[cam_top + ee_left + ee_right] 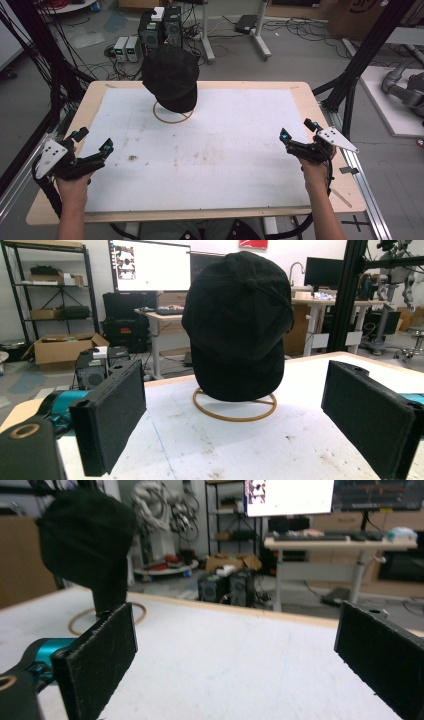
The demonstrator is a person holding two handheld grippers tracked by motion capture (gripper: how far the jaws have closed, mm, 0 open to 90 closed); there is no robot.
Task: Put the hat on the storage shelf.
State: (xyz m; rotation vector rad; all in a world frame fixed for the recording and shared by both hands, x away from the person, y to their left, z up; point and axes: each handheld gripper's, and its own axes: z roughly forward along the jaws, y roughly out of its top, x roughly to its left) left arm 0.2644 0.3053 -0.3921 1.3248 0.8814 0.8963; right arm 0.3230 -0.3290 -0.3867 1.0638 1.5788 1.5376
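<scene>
A: Start close in. How are the tools standing?

B: The left tool (93, 142) sits at the near left of the bench (320, 120), well apart from the black cap (171, 76), and its jaws are spread wide with nothing between them. In the left gripper view the left tool (235, 415) frames the cap (239, 325) dead ahead, with the two black pads on either side of it and white cover in between

A: And the other one?

B: The right tool (296, 129) is at the near right of the bench, also well apart from the cap, jaws wide apart and holding nothing. In the right gripper view the right tool (235, 655) looks across the bench with the cap (85, 535) off to the upper left of the frame

A: So where is the cap itself?

B: Towards the far edge of the bench, a little left of centre. It rides above the surface on a stand, and under it a tan ring base (172, 115) lies flat on the white cover (200, 155). The ring base (234, 407) pokes out in front of the cap in the left gripper view

A: Beyond the cap?

B: Computer towers (161, 27) on the floor, just past the far edge of the bench, with cables around them
</scene>
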